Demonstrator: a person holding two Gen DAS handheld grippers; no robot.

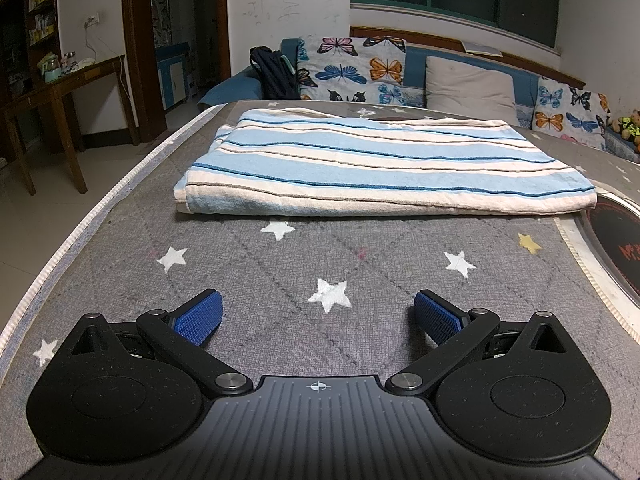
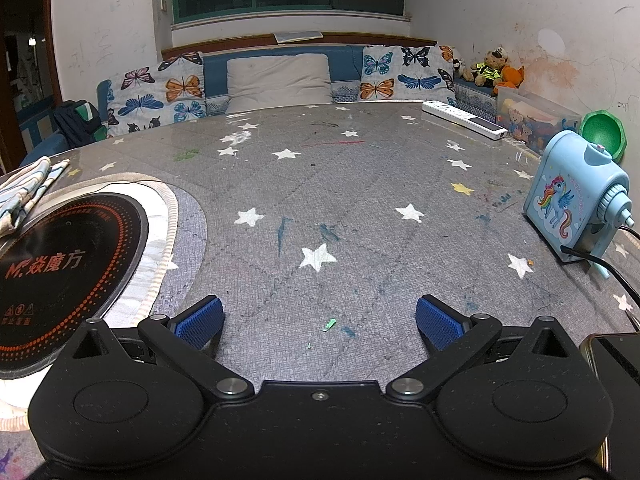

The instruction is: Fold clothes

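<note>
R gripper [image 2: 319, 320] hangs w/ jaws wide apart over the grey star-print table cover [image 2: 340, 208], gripping nothing. Black induction plate [image 2: 60, 264] at left, striped towel [image 2: 28, 192] corner just beside its far edge. Blue unicorn sharpener [image 2: 576, 208] at right, power strip [image 2: 464, 119] far back.

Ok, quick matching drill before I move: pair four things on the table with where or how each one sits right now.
Things:
1. striped towel
2. left gripper
3. unicorn pencil sharpener
4. white power strip

Places or states:
A. far edge of the table, near the sofa
B. folded flat, ahead of the left gripper
C. open, holding nothing
D. right side of the table, upright

Pairs: 1-B, 2-C, 3-D, 4-A
</note>
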